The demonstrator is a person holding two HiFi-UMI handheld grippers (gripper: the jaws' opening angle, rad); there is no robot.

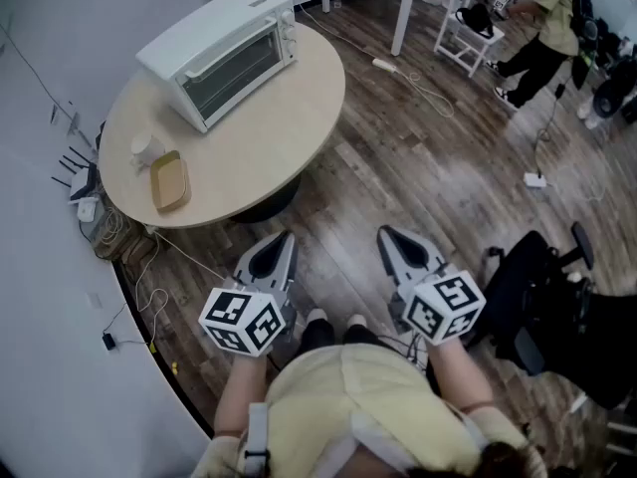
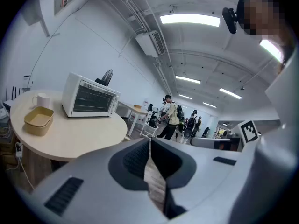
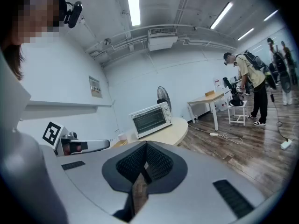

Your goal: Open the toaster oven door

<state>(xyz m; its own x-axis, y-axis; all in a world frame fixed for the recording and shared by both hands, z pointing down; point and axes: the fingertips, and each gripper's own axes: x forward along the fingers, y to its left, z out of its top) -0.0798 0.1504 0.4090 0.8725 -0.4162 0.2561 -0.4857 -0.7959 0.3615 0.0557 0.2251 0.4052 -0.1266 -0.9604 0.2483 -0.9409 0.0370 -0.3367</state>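
Observation:
The white toaster oven stands at the far side of the round wooden table, its glass door closed. It also shows in the left gripper view and the right gripper view. Both grippers hover over the wood floor in front of the person, short of the table's near edge. My left gripper has its jaw tips together with nothing between them. My right gripper is also shut and empty, to the right of the table.
A white cup and a beige tray sit on the table's left part. Cables and a power strip lie on the floor. A black office chair stands at the right; a person is at the far right.

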